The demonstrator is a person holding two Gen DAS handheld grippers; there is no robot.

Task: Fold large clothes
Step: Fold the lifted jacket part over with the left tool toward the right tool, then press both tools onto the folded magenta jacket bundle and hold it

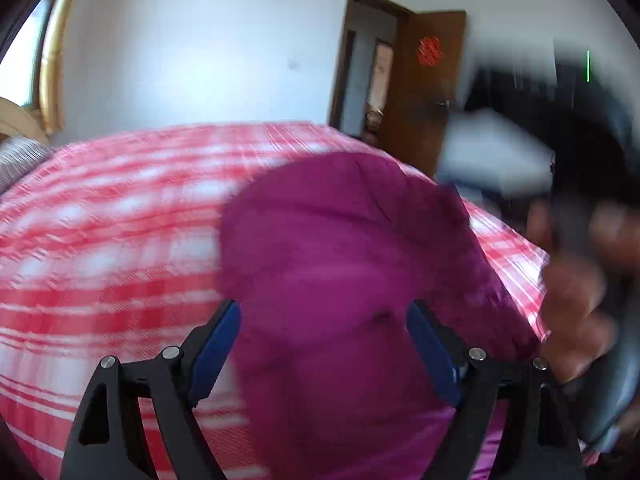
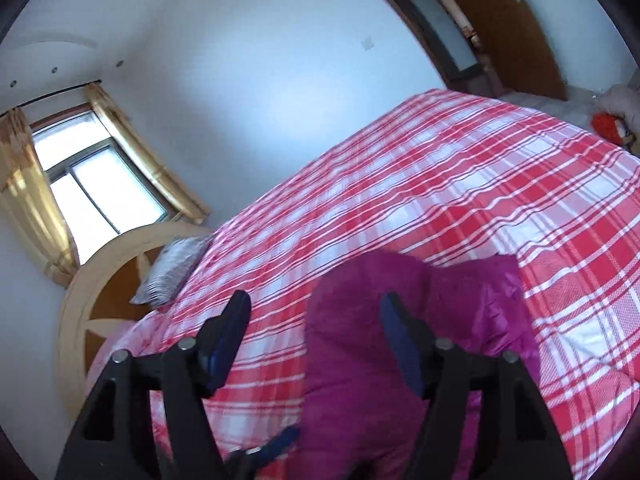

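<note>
A magenta garment (image 1: 344, 248) lies bunched on the red and white checked bedcover (image 1: 100, 240). In the left wrist view my left gripper (image 1: 324, 324) hangs just above it, jaws wide apart, with the cloth showing between the blue pads (image 1: 216, 344) but not pinched. My right gripper (image 2: 316, 320) is open too. Its right finger stands over the garment (image 2: 360, 360) and its left finger over the bedcover (image 2: 440, 184). A blurred hand (image 1: 572, 300) holding a dark device fills the right edge of the left wrist view.
The bed takes up most of both views. A grey patterned pillow (image 2: 172, 272) leans on the pale wooden headboard (image 2: 92, 280) at the left, below a curtained window (image 2: 92, 184). A brown door (image 1: 432, 80) stands open beyond the bed's far side. Something red (image 2: 608, 128) lies on the floor.
</note>
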